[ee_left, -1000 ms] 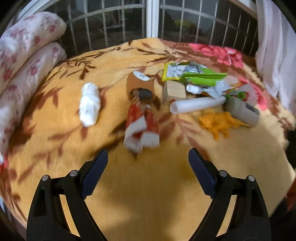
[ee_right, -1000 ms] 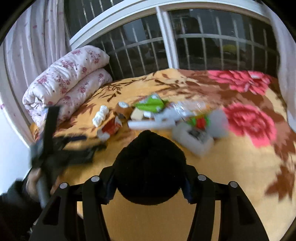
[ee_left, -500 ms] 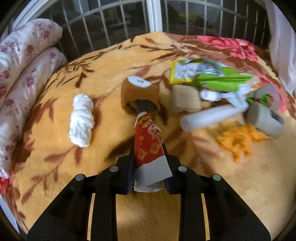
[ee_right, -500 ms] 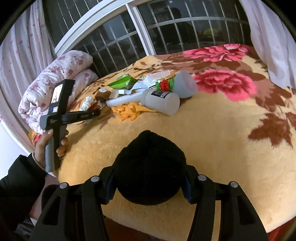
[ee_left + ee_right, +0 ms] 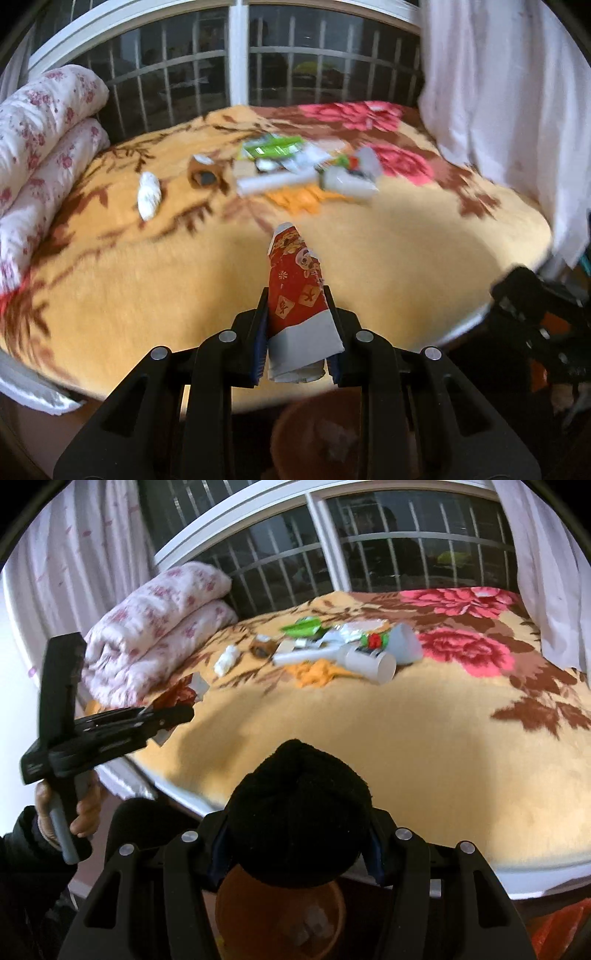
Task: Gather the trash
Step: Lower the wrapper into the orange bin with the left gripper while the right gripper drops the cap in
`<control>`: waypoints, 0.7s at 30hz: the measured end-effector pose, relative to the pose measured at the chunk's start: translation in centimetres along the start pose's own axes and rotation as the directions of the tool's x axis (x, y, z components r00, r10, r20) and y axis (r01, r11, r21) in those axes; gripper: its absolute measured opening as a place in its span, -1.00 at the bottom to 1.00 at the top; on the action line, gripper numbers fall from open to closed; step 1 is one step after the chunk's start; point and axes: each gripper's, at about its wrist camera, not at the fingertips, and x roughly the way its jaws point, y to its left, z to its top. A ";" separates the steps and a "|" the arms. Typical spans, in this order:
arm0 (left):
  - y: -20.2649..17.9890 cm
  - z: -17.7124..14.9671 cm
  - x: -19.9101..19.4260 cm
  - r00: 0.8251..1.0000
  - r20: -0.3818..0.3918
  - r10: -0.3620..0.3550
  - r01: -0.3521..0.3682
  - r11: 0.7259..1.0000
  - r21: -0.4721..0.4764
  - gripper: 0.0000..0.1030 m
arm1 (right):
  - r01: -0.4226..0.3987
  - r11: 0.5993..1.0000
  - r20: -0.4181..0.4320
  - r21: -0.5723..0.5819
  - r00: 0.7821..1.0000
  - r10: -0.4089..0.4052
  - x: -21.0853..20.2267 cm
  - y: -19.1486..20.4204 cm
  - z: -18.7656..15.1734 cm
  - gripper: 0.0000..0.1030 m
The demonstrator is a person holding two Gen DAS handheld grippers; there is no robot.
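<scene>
My left gripper [image 5: 295, 295] is shut on a red printed wrapper [image 5: 295, 288] with a grey end, held off the blanket near the bed's front edge. An orange-brown bin [image 5: 317, 435] shows below it. In the right wrist view that gripper [image 5: 173, 714] is at the left, held by a hand [image 5: 83, 808]. My right gripper [image 5: 297, 849] is shut on a black fuzzy bundle [image 5: 299, 805] above the same bin [image 5: 280, 919]. More trash lies mid-bed: a white tissue wad [image 5: 149, 195], a white tube [image 5: 277, 181], orange peel [image 5: 295, 199], a green wrapper [image 5: 273, 147] and a white bottle [image 5: 369, 662].
A yellow floral blanket [image 5: 147, 280] covers the bed. Rolled pink-flowered quilts [image 5: 159, 627] lie at its left, white curtains [image 5: 498, 92] hang at the right, and a barred window [image 5: 236, 66] stands behind. A grey cup [image 5: 406, 646] and a brown cardboard piece [image 5: 203, 173] lie in the pile.
My left gripper closed on the red wrapper, lifted it and drew it back from the pile to the bed's edge. My right gripper, still holding the black bundle, also pulled back over the bin.
</scene>
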 end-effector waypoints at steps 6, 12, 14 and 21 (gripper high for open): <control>-1.4 -6.7 -1.3 0.994 -0.101 -0.037 0.040 0.999 0.030 -0.52 | -0.025 0.999 -0.067 -0.038 0.998 0.023 -1.0 2.2 -3.7 0.08; -1.9 -11.9 0.2 0.974 -0.224 -0.028 0.042 0.997 0.058 -0.52 | -0.047 0.997 -0.143 -0.056 0.989 0.039 -0.2 4.0 -7.3 0.08; -1.8 -12.5 0.6 0.970 -0.238 -0.040 0.052 0.998 0.046 -0.52 | -0.050 0.996 -0.167 -0.070 0.985 0.038 0.5 4.6 -8.2 0.08; -2.3 -14.1 1.7 0.962 -0.270 -0.045 0.057 0.998 0.040 -0.52 | -0.062 0.994 -0.245 -0.088 0.969 0.039 2.5 5.1 -10.6 0.08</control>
